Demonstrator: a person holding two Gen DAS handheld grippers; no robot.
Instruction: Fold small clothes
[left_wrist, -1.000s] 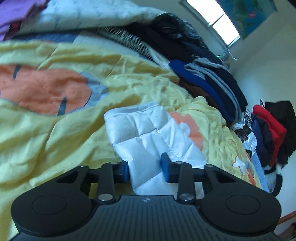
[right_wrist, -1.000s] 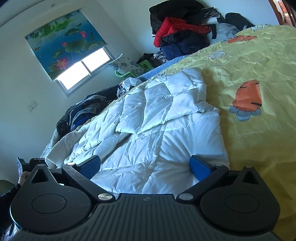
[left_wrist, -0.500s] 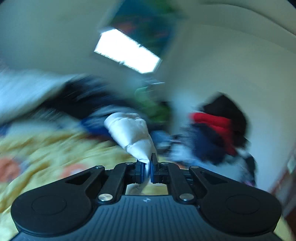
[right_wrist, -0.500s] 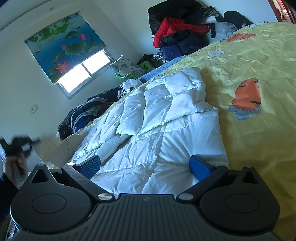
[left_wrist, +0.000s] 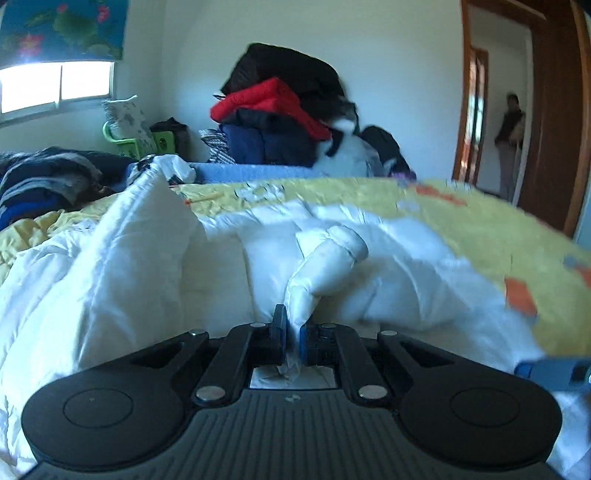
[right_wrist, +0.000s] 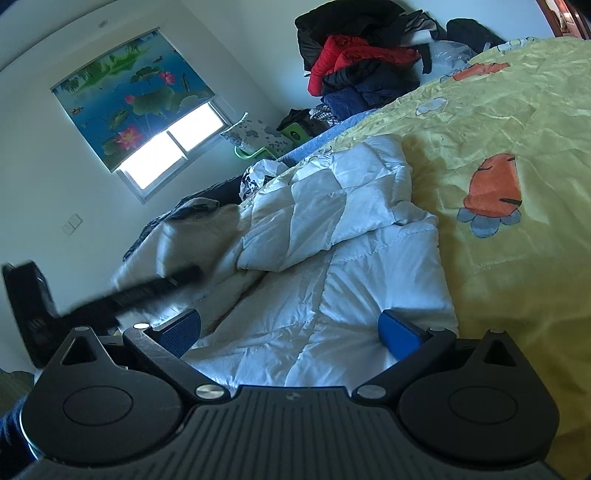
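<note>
Your left tool (left_wrist: 291, 334) is clenched on the white jacket's (right_wrist: 314, 295) sleeve (left_wrist: 325, 266), mid-fold across the bed (right_wrist: 517, 110); right tool (right_wrist: 290, 332) released. Most folding is left.

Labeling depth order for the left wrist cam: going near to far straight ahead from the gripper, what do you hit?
left gripper shut on a pinch of the white puffer jacket → yellow bedspread → blue bed edge → pile of red and dark clothes → white wall
</note>
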